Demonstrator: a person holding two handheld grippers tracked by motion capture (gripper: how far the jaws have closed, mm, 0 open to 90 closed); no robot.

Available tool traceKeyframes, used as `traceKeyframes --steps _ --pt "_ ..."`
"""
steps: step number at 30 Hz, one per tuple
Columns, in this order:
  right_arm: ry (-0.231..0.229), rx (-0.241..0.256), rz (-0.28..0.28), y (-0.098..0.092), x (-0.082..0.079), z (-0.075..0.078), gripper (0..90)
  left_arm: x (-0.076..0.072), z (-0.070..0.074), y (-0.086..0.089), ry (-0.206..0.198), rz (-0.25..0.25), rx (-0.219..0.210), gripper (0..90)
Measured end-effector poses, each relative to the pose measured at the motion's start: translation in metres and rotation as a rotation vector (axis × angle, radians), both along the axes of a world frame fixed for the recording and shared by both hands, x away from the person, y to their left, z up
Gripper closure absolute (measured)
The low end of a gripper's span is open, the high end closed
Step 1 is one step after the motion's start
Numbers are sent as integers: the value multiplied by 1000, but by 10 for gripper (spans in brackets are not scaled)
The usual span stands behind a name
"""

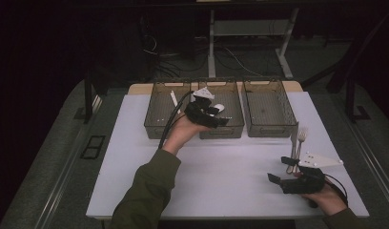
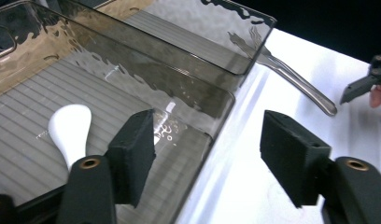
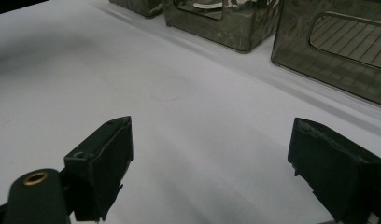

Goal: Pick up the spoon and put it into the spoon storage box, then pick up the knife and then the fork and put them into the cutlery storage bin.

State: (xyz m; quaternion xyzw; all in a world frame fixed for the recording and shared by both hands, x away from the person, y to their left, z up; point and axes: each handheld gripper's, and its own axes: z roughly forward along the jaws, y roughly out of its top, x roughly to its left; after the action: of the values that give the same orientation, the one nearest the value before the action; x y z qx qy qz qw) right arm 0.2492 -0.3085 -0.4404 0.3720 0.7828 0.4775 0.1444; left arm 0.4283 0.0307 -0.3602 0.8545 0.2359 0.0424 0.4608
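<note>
Left gripper (image 1: 220,116), jaws apart, hovers over the middle bin (image 1: 230,98) holding a white spoon (image 2: 69,128); right gripper (image 1: 281,170), also spread, waits near the table's (image 1: 221,176) front right corner beside a fork (image 1: 301,138).

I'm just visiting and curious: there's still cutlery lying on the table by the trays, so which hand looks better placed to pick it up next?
The right. The right gripper sits open on the table just below the fork and the piece beside it. The left gripper is open over the middle tray, where a white spoon lies, farther from that cutlery.
</note>
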Motion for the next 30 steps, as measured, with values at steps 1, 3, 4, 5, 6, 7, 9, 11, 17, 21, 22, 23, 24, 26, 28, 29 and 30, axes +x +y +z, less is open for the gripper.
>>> traceKeyframes --steps 1,3,4,5,6,7,9,11,17,21,22,23,24,26,28,29,30 --pt "2 0 1 0 0 0 138 -3 0 2 -1 2 -3 326" --pt "3 -1 4 1 0 -1 138 -8 1 6 -9 2 -13 290" --pt "2 0 5 1 1 -1 138 -11 2 8 -17 -4 -13 280" --pt "3 1 4 1 1 -1 138 -15 2 9 -14 -2 -22 270" --pt "3 -1 4 1 1 -1 138 -19 2 11 -24 -5 -21 261" --pt "3 -2 5 1 1 -1 138 -22 2 14 -26 -9 -26 251" --pt "2 -4 2 0 2 -1 138 -30 1 18 -35 -6 -37 239" --pt "5 0 -2 0 2 -1 138 -38 -1 24 -36 -5 -54 223" --pt "5 2 2 1 2 -1 138 -61 -12 42 -51 13 -58 195" --pt "2 0 6 1 0 0 138 -77 -20 55 -27 10 -107 178" --pt "3 -4 6 1 0 0 138 -82 -21 57 -35 6 -100 177" --pt "3 -5 5 1 0 0 138 -87 -22 60 -42 4 -99 172" --pt "1 -2 3 1 0 0 138 -91 -24 63 -51 2 -97 169" --pt "-2 -1 3 1 0 0 138 -99 -25 69 -65 2 -94 163" --pt "-2 -6 7 1 0 0 138 -106 -28 75 -73 6 -100 154" --pt "-3 -6 7 2 0 0 138 -108 -29 78 -72 9 -108 145" --pt "-2 -4 6 2 0 0 138 -111 -30 81 -74 12 -107 137"
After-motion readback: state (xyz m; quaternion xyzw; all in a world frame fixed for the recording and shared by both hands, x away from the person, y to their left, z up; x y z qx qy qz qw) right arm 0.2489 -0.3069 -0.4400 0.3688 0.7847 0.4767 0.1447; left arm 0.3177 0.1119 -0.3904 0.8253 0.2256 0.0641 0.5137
